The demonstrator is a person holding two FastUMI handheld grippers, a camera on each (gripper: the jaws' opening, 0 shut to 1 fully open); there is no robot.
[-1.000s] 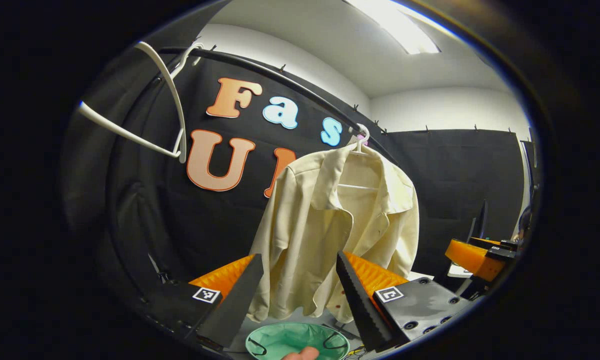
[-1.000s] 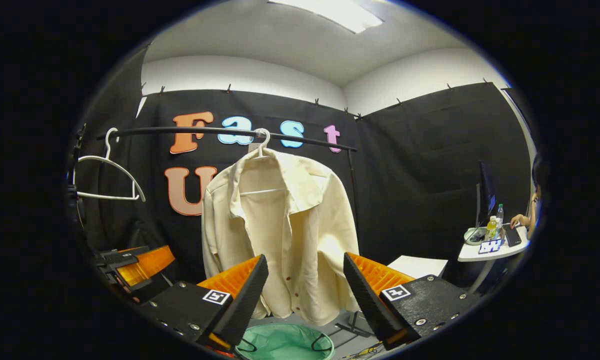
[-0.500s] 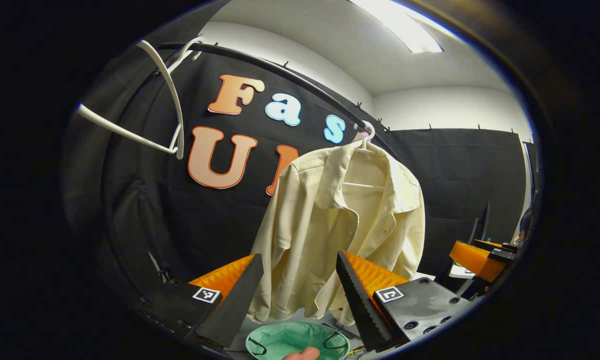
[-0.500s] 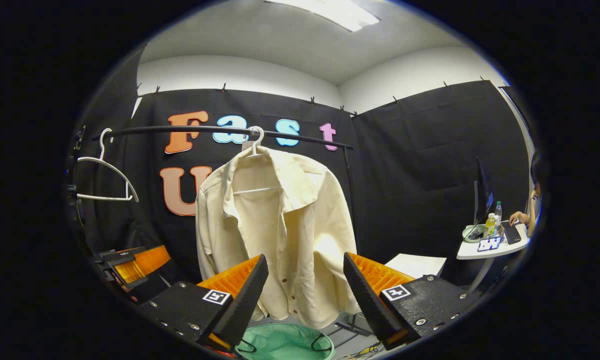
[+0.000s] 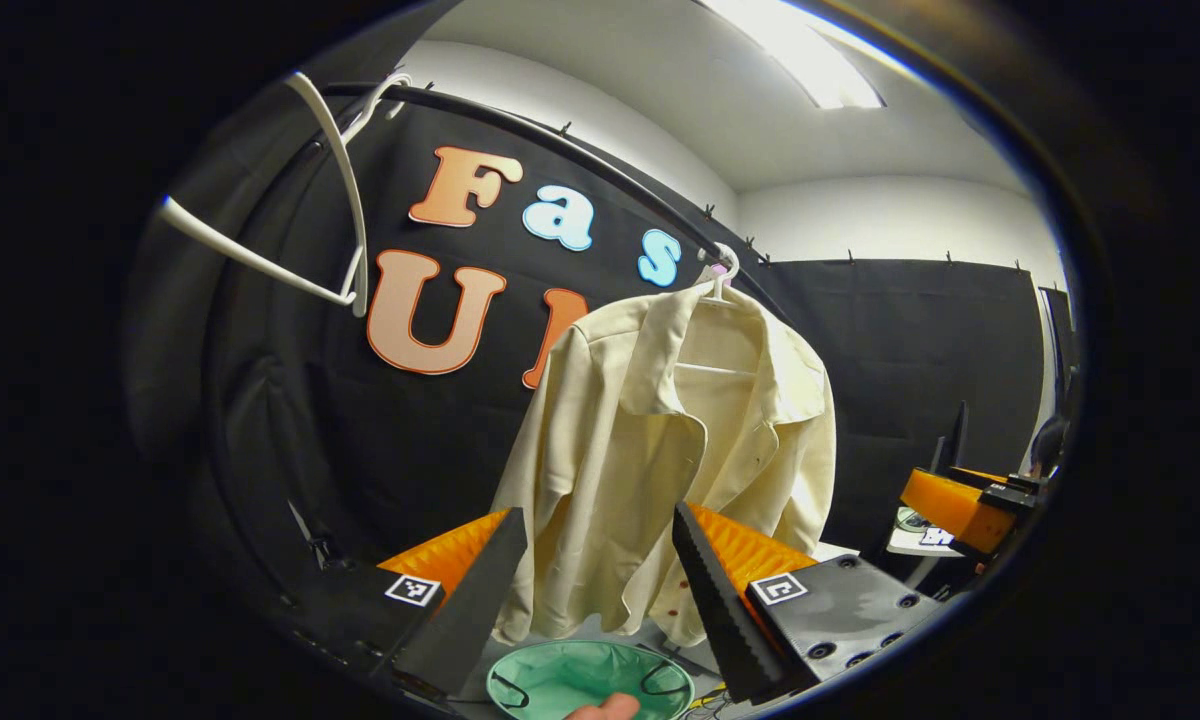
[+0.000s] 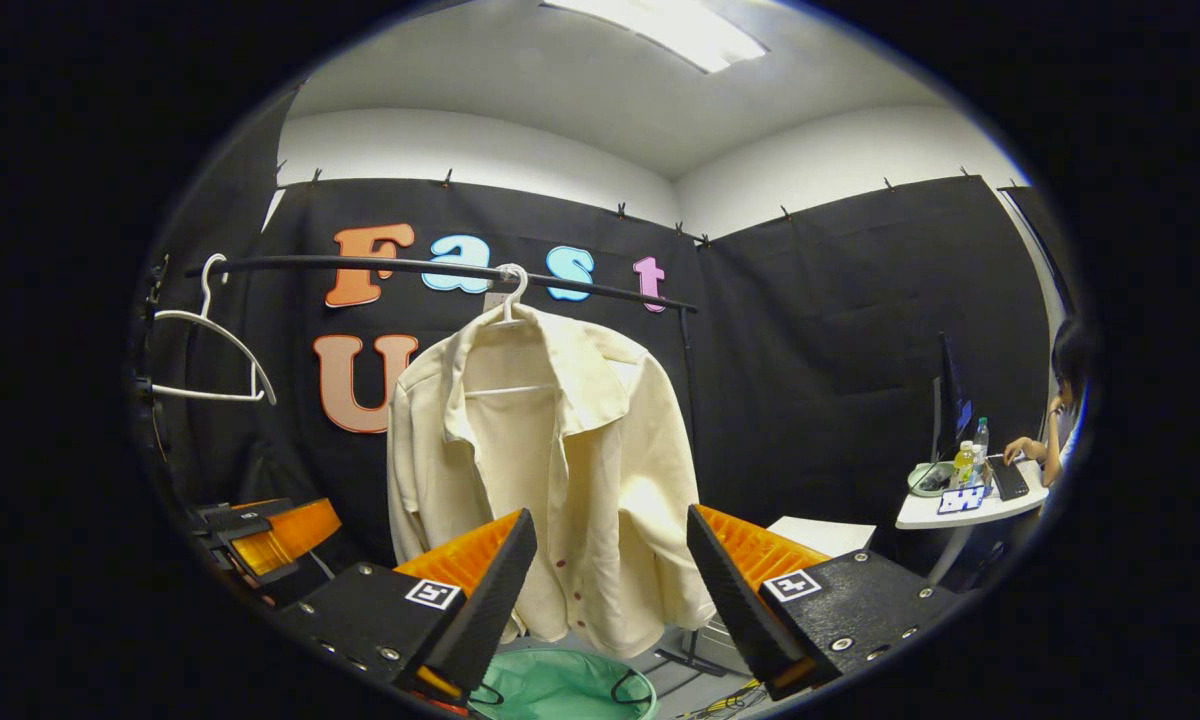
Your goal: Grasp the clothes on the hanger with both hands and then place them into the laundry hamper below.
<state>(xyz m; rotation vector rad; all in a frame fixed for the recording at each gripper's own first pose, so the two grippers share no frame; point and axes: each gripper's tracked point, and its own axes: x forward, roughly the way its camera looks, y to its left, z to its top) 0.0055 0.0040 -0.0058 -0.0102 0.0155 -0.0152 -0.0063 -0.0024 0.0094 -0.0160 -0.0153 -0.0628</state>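
A: Where's the garment relative to the claws?

B: Cream shirt [image 5: 660, 450] hangs dead ahead of both, on a white hanger [image 6: 508, 300] hooked near the middle of the black rail [image 6: 360, 264]. Long axis vertical, collar up, hem down. Apart from both, no contact.

A: Claw states?

B: Left gripper [image 5: 600, 585] released, jaws spread, nothing between them but the shirt's lower hem seen beyond. Right gripper [image 6: 610, 580] same: spread wide, nothing held.

A: Which is nearer?

B: Left looks a bit nearer; the shirt looms larger in the left gripper view and it comes in from the shirt's sleeve side. Right faces the button front more squarely. That's a judgement, fisheye makes it rough.

A: Hamper?

B: Green laundry hamper [image 6: 560, 690] sits on the floor straight below the hem, under both claws.

A: Counts?

B: One shirt, one hamper, one rail, two hangers; the second, an empty hanger [image 6: 210, 350], is at the rail's left end. Two grippers.
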